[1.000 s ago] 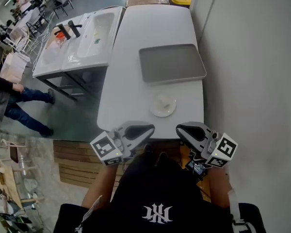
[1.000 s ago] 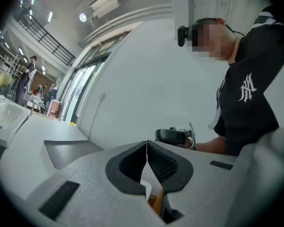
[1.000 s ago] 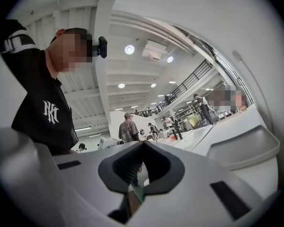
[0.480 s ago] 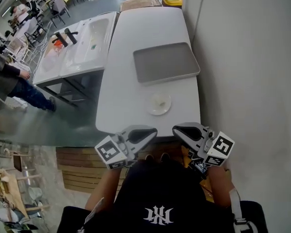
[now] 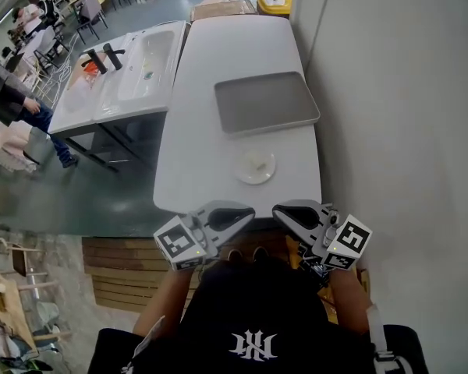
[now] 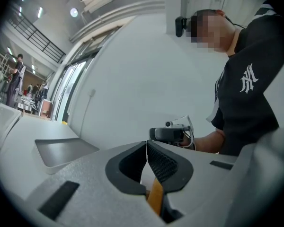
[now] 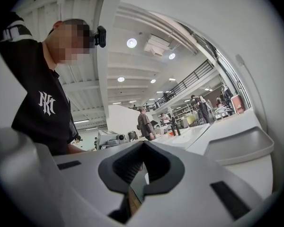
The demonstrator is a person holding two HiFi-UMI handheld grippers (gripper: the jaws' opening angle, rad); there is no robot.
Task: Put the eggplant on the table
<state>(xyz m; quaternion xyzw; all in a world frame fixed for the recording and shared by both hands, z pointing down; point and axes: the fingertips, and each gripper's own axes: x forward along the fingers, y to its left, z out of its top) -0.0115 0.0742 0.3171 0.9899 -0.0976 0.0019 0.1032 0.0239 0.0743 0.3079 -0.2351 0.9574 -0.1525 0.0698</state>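
both the left gripper (image 5: 246, 209) and the right gripper (image 5: 281, 211) have their fingers pressed together on nothing, tips facing each other just off the near edge of the table (image 5: 234, 61). no eggplant shows in any view. ahead of the fingers lie only a small plate (image 5: 255, 166) with something pale on it and, beyond it, a tray (image 5: 265, 104). the best first move, i judge, is to find the eggplant, then spread one pair of fingers before reaching.

Overhead; two level views; shared tray (image 5: 267, 104)
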